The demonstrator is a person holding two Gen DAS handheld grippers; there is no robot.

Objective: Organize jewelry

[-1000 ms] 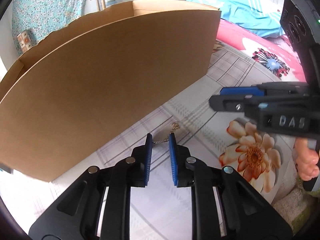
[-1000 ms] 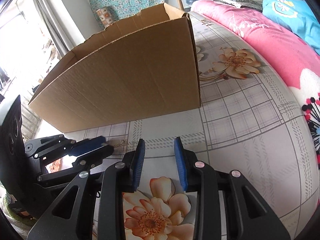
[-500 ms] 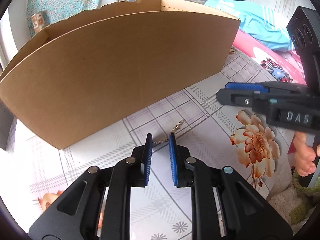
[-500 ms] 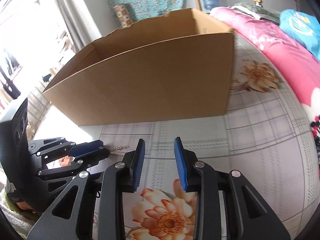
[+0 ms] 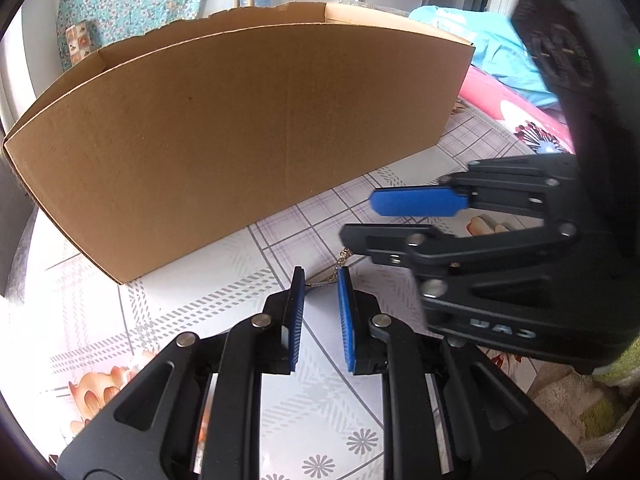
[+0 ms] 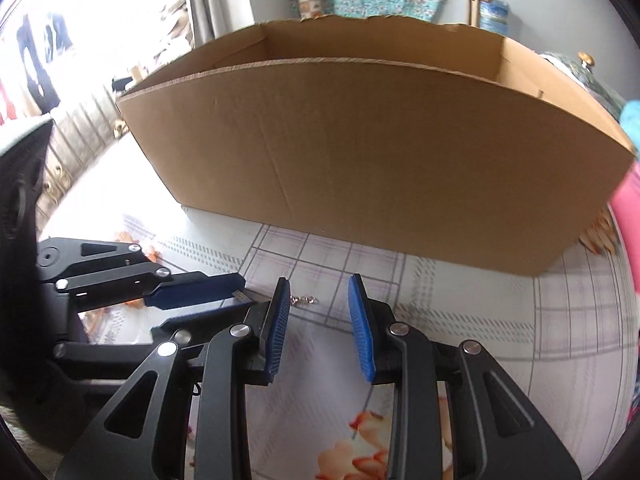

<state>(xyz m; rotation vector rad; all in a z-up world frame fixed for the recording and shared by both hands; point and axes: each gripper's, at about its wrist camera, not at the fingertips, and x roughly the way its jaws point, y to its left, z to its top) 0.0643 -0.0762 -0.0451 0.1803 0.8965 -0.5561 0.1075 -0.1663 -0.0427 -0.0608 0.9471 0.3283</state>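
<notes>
At lower centre of the left view, the left tongs (image 5: 321, 280) stand parted around a thin gold chain (image 5: 338, 266) lying on the checked floral bedsheet (image 5: 192, 304); the right tongs (image 6: 319, 292), also parted, cross above it before the brown cardboard box (image 5: 240, 128).

Chain (image 5: 334, 276) on bedsheet (image 5: 200, 312), before box (image 5: 240, 128).

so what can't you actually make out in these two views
- Cardboard box contents: both views, near wall hides the floor.
- Gold chain: left wrist view, left gripper fingers cover part; whether pinched is unclear. Right wrist view shows only its clasp end.
- Right gripper body: left wrist view, blurred.
</notes>
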